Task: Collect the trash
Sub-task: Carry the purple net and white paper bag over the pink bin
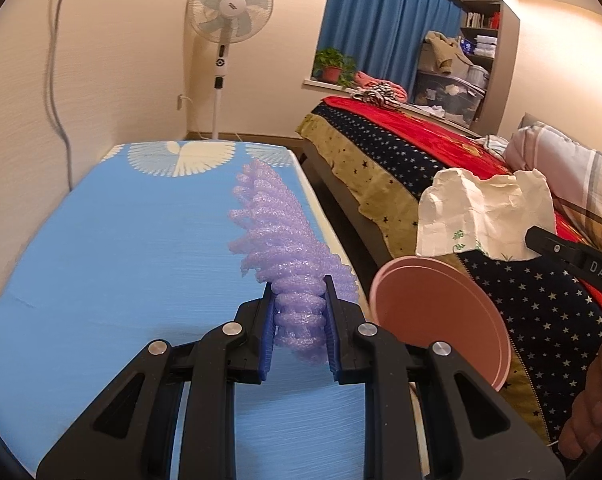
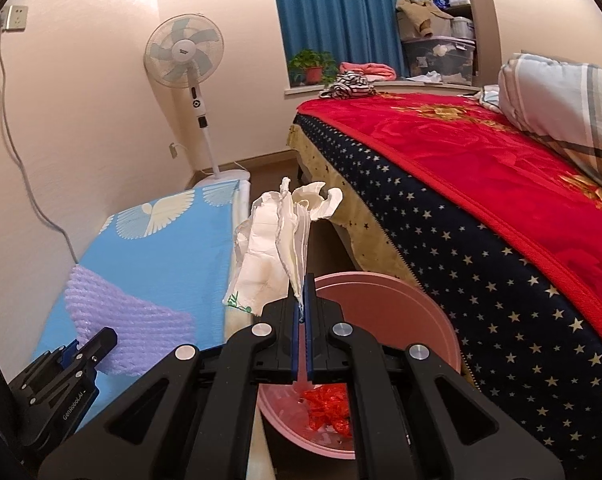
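My left gripper [image 1: 299, 292] is shut on a purple foam net sleeve [image 1: 279, 232] and holds it over the blue table top [image 1: 121, 280]; the sleeve also shows in the right wrist view [image 2: 129, 320]. My right gripper [image 2: 301, 296] is shut on crumpled white paper [image 2: 277, 240], held above the pink bin [image 2: 429, 320]. The paper [image 1: 485, 216] and the bin [image 1: 441, 316] also show in the left wrist view, right of the table. Red wrapper scraps [image 2: 329, 404] lie inside the bin.
A bed [image 2: 481, 208] with a red blanket and starred navy cover runs along the right, close to the bin. A standing fan [image 1: 227, 40] is in the far corner. A cable [image 2: 21, 168] hangs down the left wall. A person's hand [image 1: 593, 408] shows at lower right.
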{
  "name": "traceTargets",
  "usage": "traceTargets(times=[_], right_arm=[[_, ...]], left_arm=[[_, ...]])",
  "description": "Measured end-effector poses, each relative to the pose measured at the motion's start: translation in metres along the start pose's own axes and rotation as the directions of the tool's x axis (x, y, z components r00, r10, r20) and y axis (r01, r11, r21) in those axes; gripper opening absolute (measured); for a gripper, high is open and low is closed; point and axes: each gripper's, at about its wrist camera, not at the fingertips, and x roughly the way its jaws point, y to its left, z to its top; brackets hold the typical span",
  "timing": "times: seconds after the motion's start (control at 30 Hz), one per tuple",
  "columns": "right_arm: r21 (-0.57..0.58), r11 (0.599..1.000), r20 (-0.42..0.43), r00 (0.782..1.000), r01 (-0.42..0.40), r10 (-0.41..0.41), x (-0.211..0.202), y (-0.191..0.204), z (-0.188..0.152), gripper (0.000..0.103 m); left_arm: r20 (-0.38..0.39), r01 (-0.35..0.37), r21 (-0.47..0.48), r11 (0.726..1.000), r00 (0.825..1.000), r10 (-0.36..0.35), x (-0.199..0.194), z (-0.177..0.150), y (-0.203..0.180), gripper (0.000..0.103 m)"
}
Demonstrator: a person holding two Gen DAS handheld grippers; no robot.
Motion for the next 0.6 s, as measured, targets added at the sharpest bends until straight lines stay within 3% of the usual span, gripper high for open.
traceTargets(times=[0.6], right_arm=[[0.039, 0.995, -0.013, 0.996, 0.09, -0.09, 0.007, -0.037, -0.005, 0.002]], left_arm=[[-0.025, 0.082, 0.052, 0.995, 0.996, -0.081, 0.027, -0.001, -0.055, 0.021]])
